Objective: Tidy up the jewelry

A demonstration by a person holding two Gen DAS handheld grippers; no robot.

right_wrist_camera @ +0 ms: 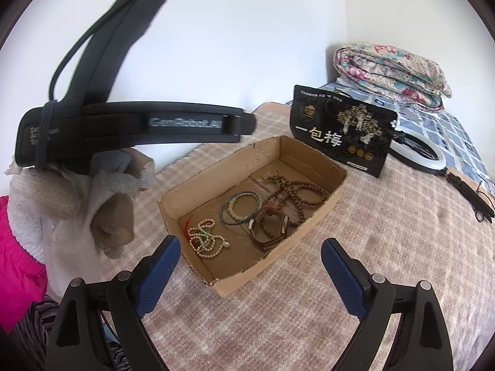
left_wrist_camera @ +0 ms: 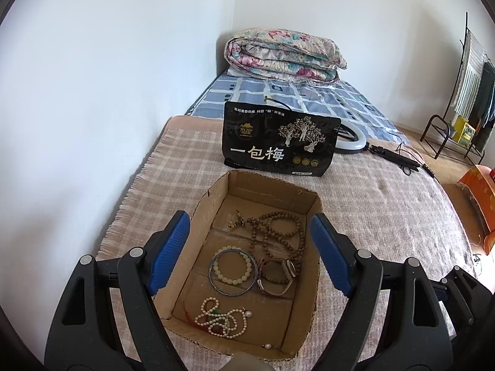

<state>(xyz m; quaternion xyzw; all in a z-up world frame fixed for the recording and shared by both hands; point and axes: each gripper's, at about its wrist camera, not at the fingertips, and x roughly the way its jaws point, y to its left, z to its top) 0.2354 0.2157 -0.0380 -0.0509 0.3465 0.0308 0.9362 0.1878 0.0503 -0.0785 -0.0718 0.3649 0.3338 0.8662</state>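
Bed [left_wrist_camera: 340,99] carrying everything, far end against the corner of the walls; folded quilt [left_wrist_camera: 283,55] parked at that far end, probably to leave the near part free as a work surface. Pink checked blanket [left_wrist_camera: 185,167] spread over the near half, fringe along its left edge, serving as a soft mat under the box.

Black snack bag [left_wrist_camera: 278,140] standing upright just beyond the far end of the box, not touching it as far as can be told; ring light [left_wrist_camera: 355,142] lying flat behind the bag's right corner, stand trailing toward the blanket's right edge.

Cardboard box [left_wrist_camera: 314,281], open-topped, low rough-cut walls, sitting mid-blanket with its long axis running away from the left gripper [left_wrist_camera: 250,247]. All jewelry inside, none on the blanket:
- far right corner: long string of brown wooden beads [left_wrist_camera: 278,232], looped loosely, running down the right wall
- middle, left of centre: blue bangle [left_wrist_camera: 233,270] with a pale bead bracelet [left_wrist_camera: 232,266] lying inside its ring
- middle, right wall: watch [left_wrist_camera: 280,275] on its side, touching the bangle and overlapping the brown beads
- near left corner: pearl necklace [left_wrist_camera: 221,318] in a heap, with a green bit and a red thread tangled in
- near wall: one loose pearl [left_wrist_camera: 267,346]

Left gripper spread wide above the box, pads straddling its side walls, holding nothing. Right gripper [right_wrist_camera: 247,275] likewise wide apart and empty, hovering off the box's near right corner. Sorting seemingly at its start or its end; cannot tell which
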